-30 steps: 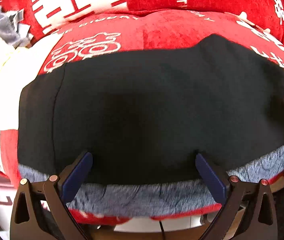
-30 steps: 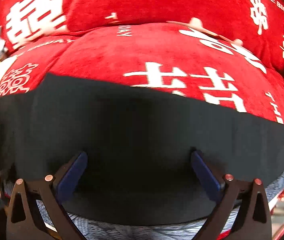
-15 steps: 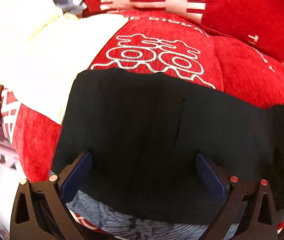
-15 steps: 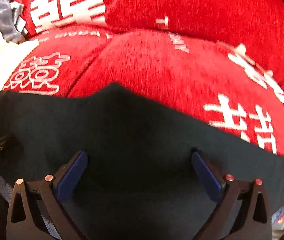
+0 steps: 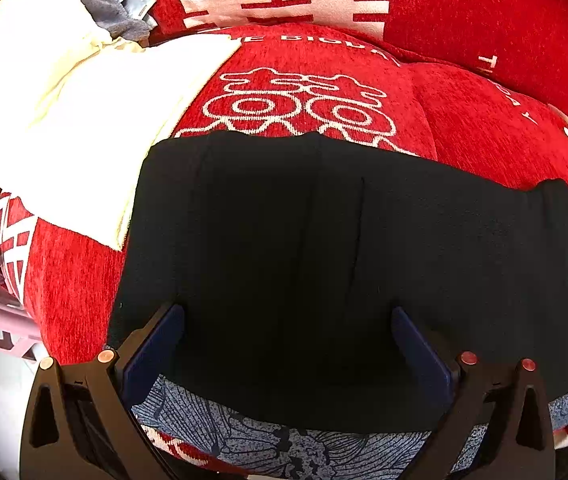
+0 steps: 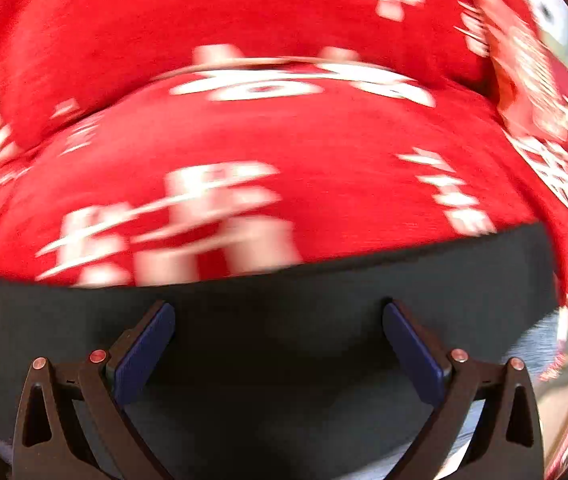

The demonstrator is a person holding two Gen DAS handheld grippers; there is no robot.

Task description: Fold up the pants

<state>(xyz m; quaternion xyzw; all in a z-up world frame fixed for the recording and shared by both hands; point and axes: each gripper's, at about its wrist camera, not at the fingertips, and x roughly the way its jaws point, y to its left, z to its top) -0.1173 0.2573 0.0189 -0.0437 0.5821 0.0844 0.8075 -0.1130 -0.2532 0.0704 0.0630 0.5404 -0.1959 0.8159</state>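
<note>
While both claws hover spread wide, holding nothing, the left claw (image 5: 284, 344) and right claw (image 6: 280, 340) sit over the black pants (image 5: 344, 272), which lie flat on a grey patterned cloth (image 5: 268, 444) over the red sofa cushion (image 5: 464, 120). White cloth (image 5: 84, 120) lies far left. Right view blurred.

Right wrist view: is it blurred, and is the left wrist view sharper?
Right wrist view: motion blur smears the white characters on the red cover; the black pants lack detail. Left wrist view: sharp, pants seams visible, white cloth overexposed.
</note>
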